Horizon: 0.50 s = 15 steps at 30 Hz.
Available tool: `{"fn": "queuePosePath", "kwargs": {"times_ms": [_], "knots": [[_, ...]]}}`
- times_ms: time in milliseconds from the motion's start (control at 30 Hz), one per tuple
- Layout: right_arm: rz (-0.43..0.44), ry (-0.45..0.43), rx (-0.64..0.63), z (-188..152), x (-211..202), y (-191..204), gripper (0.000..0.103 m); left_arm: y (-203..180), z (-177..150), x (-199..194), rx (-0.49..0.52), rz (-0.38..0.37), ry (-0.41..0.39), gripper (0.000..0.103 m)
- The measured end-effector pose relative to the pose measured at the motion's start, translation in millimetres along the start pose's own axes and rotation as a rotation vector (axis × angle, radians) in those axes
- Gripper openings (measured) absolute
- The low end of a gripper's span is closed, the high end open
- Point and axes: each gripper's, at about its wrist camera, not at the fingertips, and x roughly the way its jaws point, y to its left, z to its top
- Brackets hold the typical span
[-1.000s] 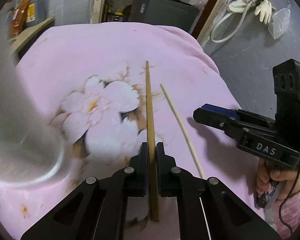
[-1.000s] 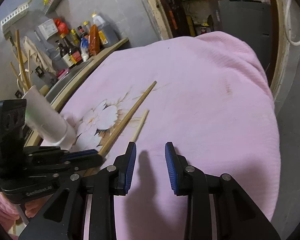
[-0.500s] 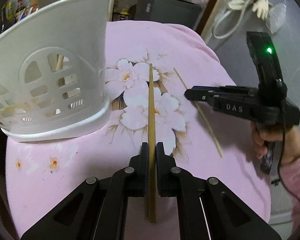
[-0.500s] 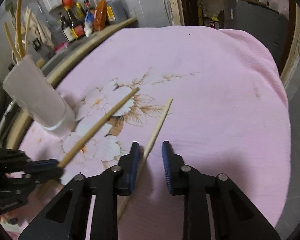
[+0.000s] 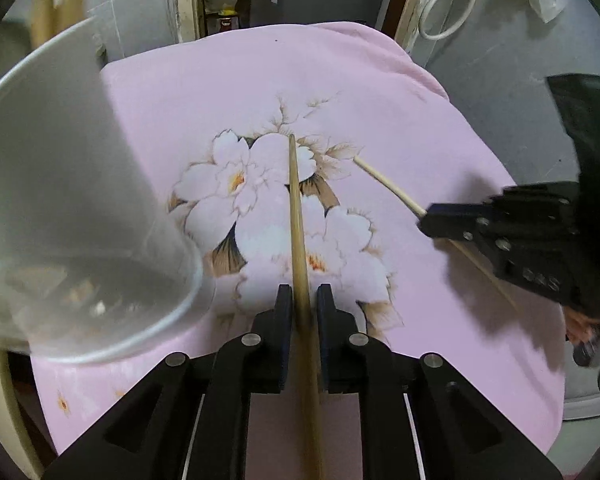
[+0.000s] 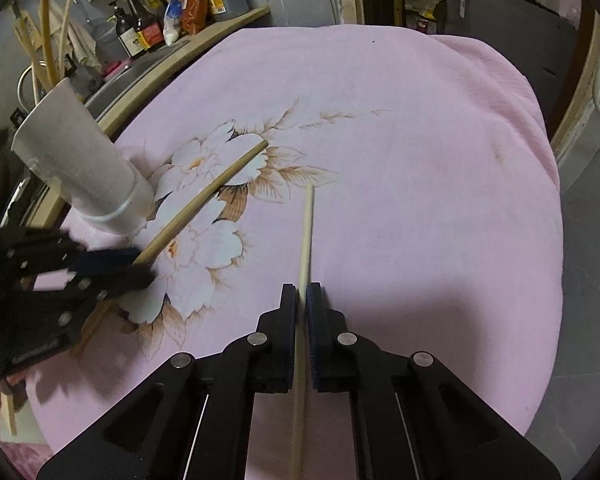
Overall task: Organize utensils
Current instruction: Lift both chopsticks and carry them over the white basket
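Now the darker chopstick (image 5: 298, 216) is clamped in the left tool (image 5: 300, 300). The pale chopstick (image 6: 306, 236) is clamped in the right tool (image 6: 301, 300), above the pink floral cloth (image 6: 420, 152), near the white holder (image 6: 76, 160).

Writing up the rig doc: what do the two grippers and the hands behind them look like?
Both the left gripper and right gripper are matte black plastic linkages with silver pivot screws and dark blue finger pads. The right body carries blurred white lettering, a green LED and a black cable. Hands barely show.
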Motion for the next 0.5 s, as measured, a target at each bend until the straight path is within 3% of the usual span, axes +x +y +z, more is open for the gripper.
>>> {"fn": "queuePosePath", "kwargs": {"times_ms": [133, 267, 333, 500], "knots": [[0.069, -0.055, 0.064, -12, -10, -6, 0.003, 6, -6, -5, -0.041, -0.047, -0.033, 0.005], [0.107, -0.18, 0.09, -28, -26, -4, 0.003, 9, -24, -26, -0.065, -0.09, -0.139, 0.005], [0.097, -0.292, 0.063, -36, -42, 4, 0.003, 8, -33, -43, -0.073, -0.11, -0.216, 0.005], [0.109, -0.63, 0.056, -57, -83, 31, 0.003, 7, -57, -95, -0.088, -0.105, -0.51, 0.005]]}}
